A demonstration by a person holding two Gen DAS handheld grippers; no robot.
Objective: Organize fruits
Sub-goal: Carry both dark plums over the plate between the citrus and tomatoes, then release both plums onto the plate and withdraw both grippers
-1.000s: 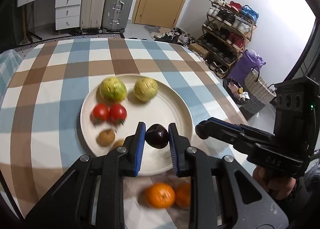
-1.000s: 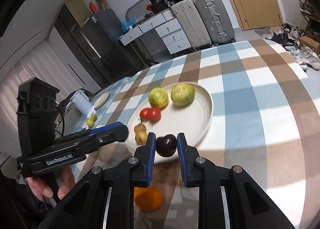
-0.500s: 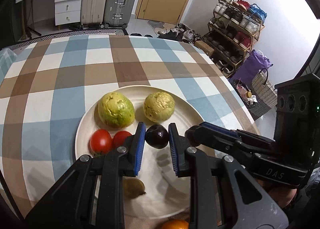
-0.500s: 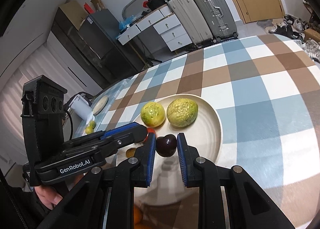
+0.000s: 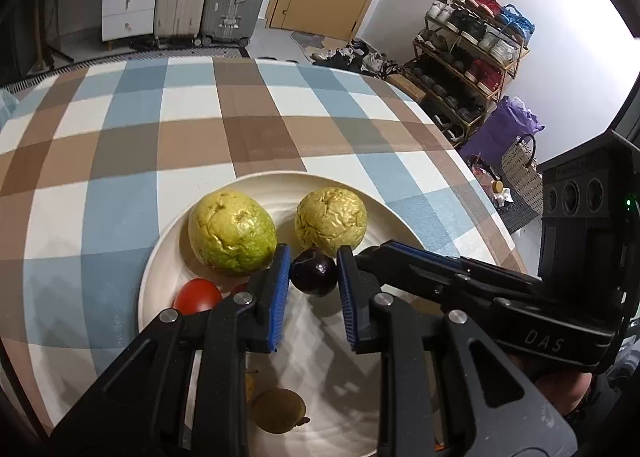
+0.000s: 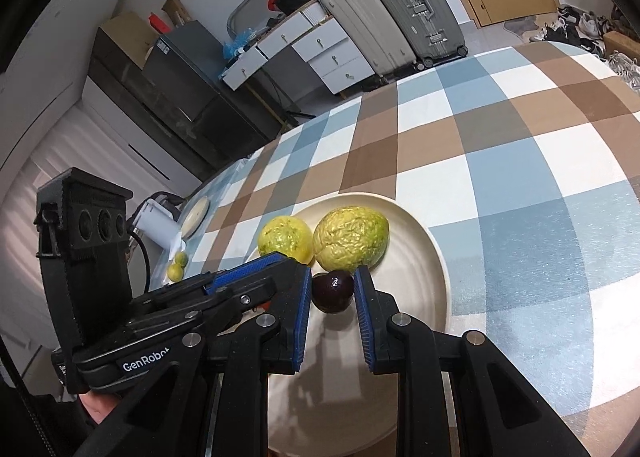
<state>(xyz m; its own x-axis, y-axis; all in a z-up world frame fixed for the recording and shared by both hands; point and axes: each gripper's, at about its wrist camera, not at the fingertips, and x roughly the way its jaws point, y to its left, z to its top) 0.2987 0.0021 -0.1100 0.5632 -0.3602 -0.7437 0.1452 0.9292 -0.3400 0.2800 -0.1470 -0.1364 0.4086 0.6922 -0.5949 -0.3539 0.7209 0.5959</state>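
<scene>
My left gripper is shut on a dark purple plum and holds it over the cream plate, just in front of two wrinkled yellow-green fruits. My right gripper is shut on a second dark purple plum over the same plate, close to the two yellow-green fruits. Each gripper shows beside the other in the other's view. A red tomato and a brown kiwi lie on the plate under the left gripper.
The plate sits on a round table with a blue, brown and white checked cloth. Two small limes, a white device and a small dish lie at the table's left edge. Suitcases, drawers and a shoe rack stand beyond.
Both grippers have moved forward and down over the plate with their plums, closer to the two yellow-green fruits. The oranges at the near edge have dropped out of view.
</scene>
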